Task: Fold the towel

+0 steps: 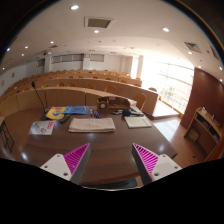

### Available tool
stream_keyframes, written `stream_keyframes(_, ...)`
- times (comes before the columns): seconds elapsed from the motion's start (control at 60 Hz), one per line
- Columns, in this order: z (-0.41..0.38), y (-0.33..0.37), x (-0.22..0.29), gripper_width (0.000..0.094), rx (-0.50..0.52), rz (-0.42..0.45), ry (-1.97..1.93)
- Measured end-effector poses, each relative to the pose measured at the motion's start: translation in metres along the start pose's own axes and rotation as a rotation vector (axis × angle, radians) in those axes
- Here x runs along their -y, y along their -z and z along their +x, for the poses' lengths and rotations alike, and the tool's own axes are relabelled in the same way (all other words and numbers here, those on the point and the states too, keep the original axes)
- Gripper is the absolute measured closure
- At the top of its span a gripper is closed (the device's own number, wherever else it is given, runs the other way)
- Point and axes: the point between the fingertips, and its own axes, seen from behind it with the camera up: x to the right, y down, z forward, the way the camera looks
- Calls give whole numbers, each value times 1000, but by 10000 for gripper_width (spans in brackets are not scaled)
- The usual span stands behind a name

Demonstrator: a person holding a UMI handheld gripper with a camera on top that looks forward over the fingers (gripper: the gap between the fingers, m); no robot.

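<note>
I hold the gripper [110,160] high above a dark wooden table [110,150], its two fingers spread wide with nothing between them. The towel [92,125] lies flat, pale and roughly rectangular, on the far part of the table, well beyond the fingertips and a little to the left.

The step in hand looks like the approach. To do it well I should come down low and forward toward the near edge of the towel, keep the fingers spread until one corner sits between them, and pinch only the top layer so the cloth lifts cleanly for the fold.

Counting what I see: one towel; one colourful packet [44,127] left of it; one yellow-and-blue thing [62,112] farther back; one flat pale sheet or pad [138,121] to the right; one dark object [116,103] at the far edge, too small to identify. Rows of wooden desks [70,85] curve behind.
</note>
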Motion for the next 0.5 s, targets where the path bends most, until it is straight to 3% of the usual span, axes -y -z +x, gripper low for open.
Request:
stream_keyframes(0.283, -17, -32, -51, 78, 9, -103, 6)
stream_keyframes(0.5, -90, -103, -80, 88, 96, -172, 37)
